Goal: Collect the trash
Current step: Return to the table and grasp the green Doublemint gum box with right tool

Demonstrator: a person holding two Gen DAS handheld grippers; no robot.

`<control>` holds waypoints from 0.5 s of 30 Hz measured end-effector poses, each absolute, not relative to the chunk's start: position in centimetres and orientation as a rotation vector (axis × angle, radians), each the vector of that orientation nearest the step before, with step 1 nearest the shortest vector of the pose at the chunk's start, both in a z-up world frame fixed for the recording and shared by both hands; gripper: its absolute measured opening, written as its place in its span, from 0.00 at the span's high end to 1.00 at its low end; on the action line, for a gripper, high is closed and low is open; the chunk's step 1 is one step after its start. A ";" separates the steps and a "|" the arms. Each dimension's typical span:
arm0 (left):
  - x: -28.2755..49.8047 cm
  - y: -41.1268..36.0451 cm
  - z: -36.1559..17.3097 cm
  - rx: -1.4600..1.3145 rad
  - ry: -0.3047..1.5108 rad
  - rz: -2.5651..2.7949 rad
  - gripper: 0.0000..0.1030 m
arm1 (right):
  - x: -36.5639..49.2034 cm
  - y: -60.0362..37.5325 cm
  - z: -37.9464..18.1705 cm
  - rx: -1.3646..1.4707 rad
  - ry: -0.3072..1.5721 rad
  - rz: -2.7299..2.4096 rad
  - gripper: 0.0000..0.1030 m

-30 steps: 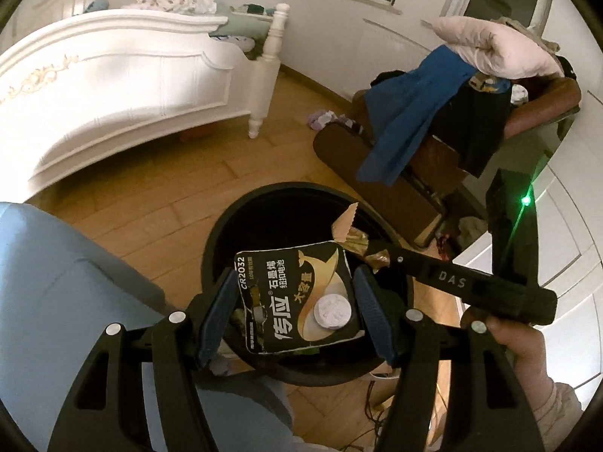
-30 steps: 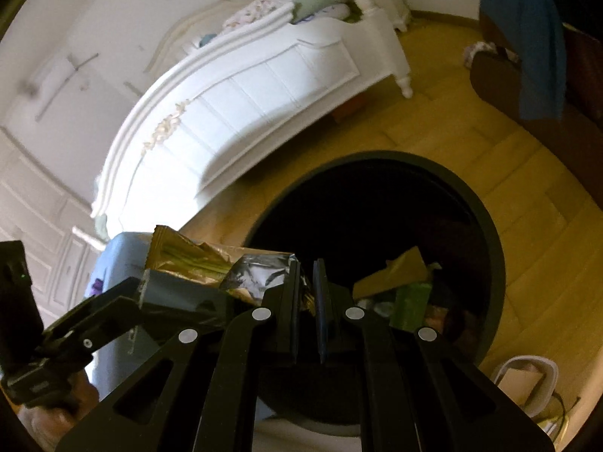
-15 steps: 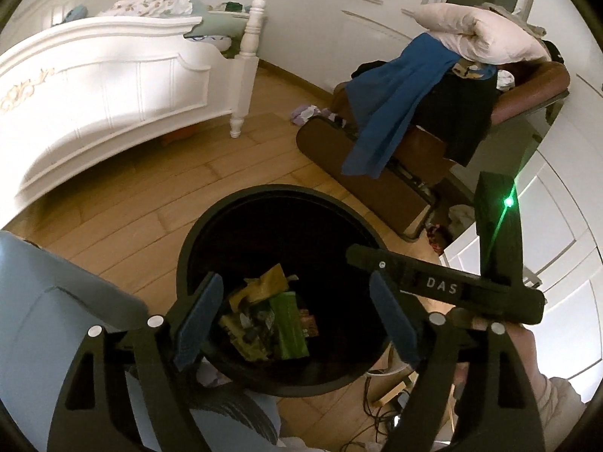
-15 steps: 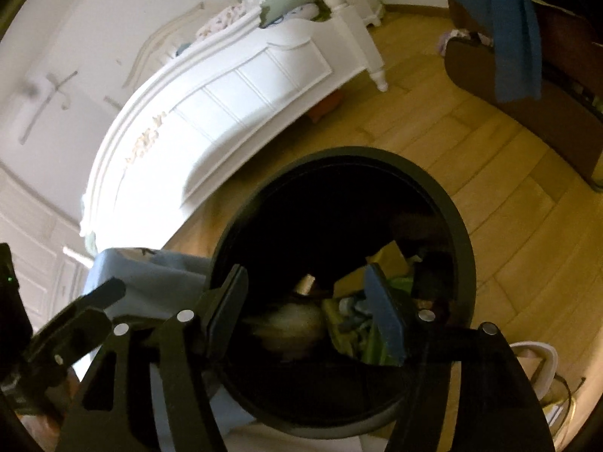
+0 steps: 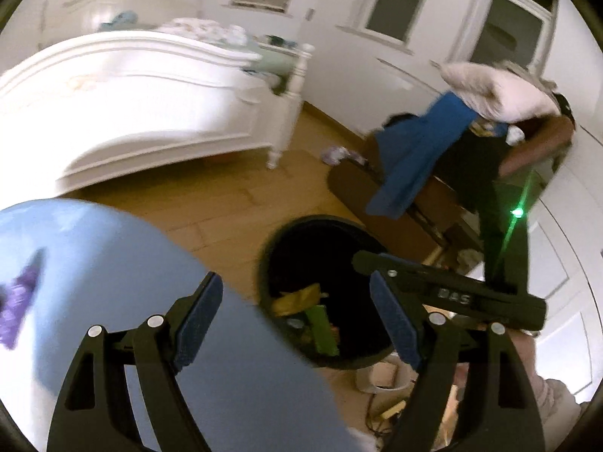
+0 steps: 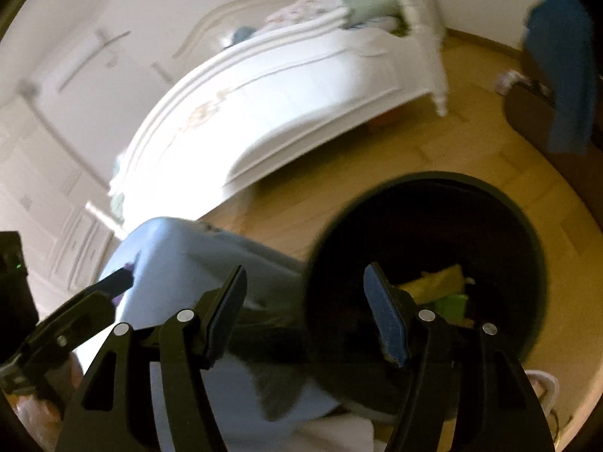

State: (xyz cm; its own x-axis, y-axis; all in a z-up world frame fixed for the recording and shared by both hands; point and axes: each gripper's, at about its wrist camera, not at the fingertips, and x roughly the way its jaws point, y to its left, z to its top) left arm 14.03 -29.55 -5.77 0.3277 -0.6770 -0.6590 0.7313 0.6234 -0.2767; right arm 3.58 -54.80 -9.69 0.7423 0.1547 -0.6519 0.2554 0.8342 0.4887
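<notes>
Both grippers, left (image 5: 296,324) and right (image 6: 305,310), are held spread and empty; light, crinkly wrappers (image 5: 307,310) are best pinched by an edge.

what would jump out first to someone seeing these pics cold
The black bin on the wooden floor at lower centre, with yellow and green wrappers lying inside it. Behind it, the big white bed fills the upper left. In the foreground both grippers, left and right, have open, empty jaws.
</notes>
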 end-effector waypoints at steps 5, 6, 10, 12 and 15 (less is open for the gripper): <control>14.9 -23.3 -4.9 0.085 0.781 -0.817 0.22 | 6.9 -48.6 -7.6 0.493 0.767 0.049 0.37; 15.0 -22.0 -4.8 0.096 0.772 -0.795 0.22 | 7.4 -47.5 -7.2 0.475 0.771 0.067 0.37; 16.5 -16.2 -5.3 0.087 0.784 -0.709 0.22 | 10.5 -42.0 -5.5 0.373 0.783 0.169 0.37; 17.4 -13.3 -5.6 0.076 0.792 -0.667 0.22 | 11.8 -39.6 -4.8 0.338 0.783 0.212 0.37; 18.4 -10.1 -6.1 0.107 0.789 -0.625 0.22 | 13.8 -35.9 -3.9 0.290 0.789 0.285 0.37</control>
